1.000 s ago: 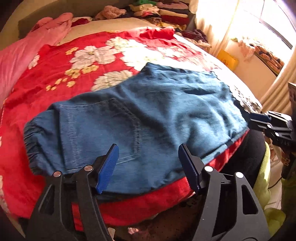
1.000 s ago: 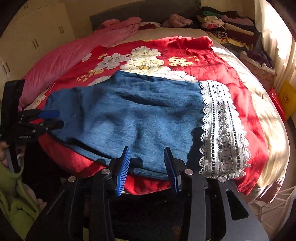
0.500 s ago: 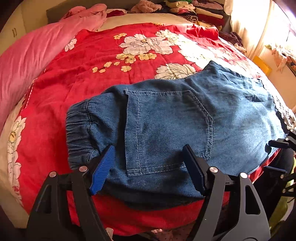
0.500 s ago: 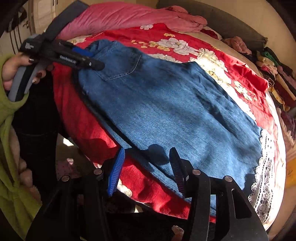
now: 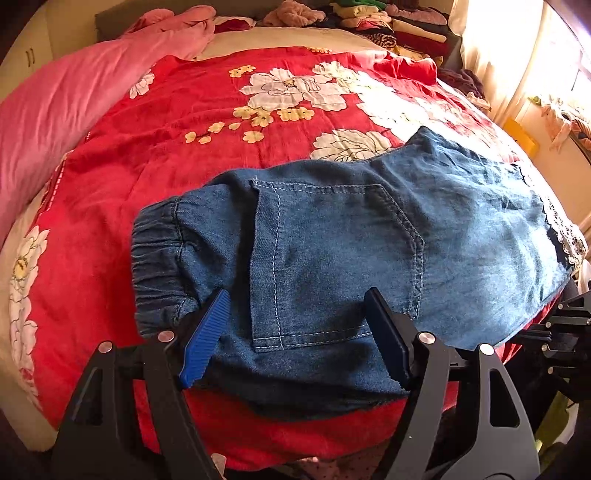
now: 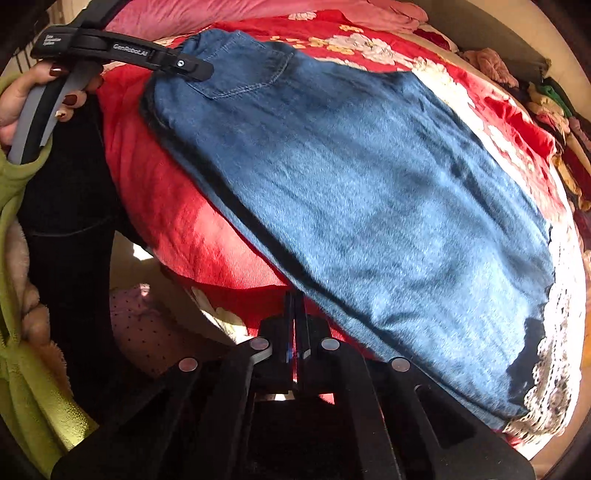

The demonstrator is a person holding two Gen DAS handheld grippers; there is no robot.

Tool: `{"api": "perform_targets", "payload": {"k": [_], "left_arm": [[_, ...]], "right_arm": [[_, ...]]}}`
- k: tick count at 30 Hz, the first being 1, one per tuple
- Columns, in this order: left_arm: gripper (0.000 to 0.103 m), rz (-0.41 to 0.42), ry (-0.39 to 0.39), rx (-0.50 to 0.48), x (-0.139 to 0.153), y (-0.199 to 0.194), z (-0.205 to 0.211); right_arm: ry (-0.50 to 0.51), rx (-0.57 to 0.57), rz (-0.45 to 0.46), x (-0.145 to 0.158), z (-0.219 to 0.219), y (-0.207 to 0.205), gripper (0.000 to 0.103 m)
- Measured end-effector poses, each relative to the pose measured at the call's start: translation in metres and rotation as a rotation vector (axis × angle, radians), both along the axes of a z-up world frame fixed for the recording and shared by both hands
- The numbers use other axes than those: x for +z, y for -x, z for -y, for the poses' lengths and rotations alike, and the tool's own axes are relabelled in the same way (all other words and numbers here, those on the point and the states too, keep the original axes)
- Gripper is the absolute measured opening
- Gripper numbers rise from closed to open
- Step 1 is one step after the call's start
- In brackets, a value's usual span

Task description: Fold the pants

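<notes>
Blue denim pants (image 5: 351, 251) lie flat across a red floral blanket (image 5: 207, 110) on a bed, elastic waistband to the left, back pocket up. My left gripper (image 5: 295, 332) is open, its blue pads straddling the near edge of the pants by the pocket. In the right wrist view the pants (image 6: 369, 192) run diagonally. My right gripper (image 6: 294, 314) is shut at the near edge of the pants; whether it pinches the hem or the blanket is unclear. The left gripper (image 6: 199, 70) also shows there, over the waistband corner.
A pink duvet (image 5: 55, 110) lies along the bed's left side. Stacked folded clothes (image 5: 388, 22) sit at the head of the bed. White lace trim (image 6: 554, 369) lies by the pants' leg end. A person in green sleeves (image 6: 22, 295) stands at the bed edge.
My right gripper has gone from open to shut at the near pants edge. My left gripper has shifted left to the waistband and pocket, staying open.
</notes>
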State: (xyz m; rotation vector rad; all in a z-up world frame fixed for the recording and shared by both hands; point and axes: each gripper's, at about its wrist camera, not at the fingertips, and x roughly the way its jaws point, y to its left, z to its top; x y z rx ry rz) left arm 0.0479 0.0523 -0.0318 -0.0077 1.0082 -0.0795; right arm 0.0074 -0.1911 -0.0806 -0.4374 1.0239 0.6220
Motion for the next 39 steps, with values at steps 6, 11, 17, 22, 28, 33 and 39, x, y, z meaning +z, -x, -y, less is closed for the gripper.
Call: {"api": "perform_targets", "payload": {"k": [6, 11, 17, 22, 28, 33, 39], "left_arm": [[0.070, 0.066, 0.005, -0.011, 0.023, 0.005, 0.012], [0.070, 0.079, 0.035, -0.111, 0.035, 0.004, 0.050], [0.070, 0.040, 0.003, -0.265, 0.014, 0.007, 0.107], [0.070, -0.057, -0.031, -0.338, -0.021, 0.006, 0.133], [0.070, -0.071, -0.028, -0.347, -0.031, 0.008, 0.131], [0.070, -0.051, -0.025, -0.339, -0.019, 0.008, 0.124], [0.071, 0.002, -0.005, -0.296, 0.010, -0.014, 0.112]], "right_arm": [[-0.201, -0.089, 0.121, 0.059, 0.042, 0.007, 0.033], [-0.189, -0.228, 0.153, 0.067, 0.071, -0.011, 0.033], [-0.159, -0.305, 0.101, 0.052, 0.085, -0.023, 0.033], [-0.084, -0.375, -0.021, 0.017, 0.097, -0.029, 0.033], [-0.109, -0.385, -0.024, 0.014, 0.101, -0.022, 0.034], [-0.210, -0.409, 0.004, 0.041, 0.107, -0.021, 0.043], [-0.310, -0.579, 0.124, 0.081, 0.156, -0.040, 0.046]]}}
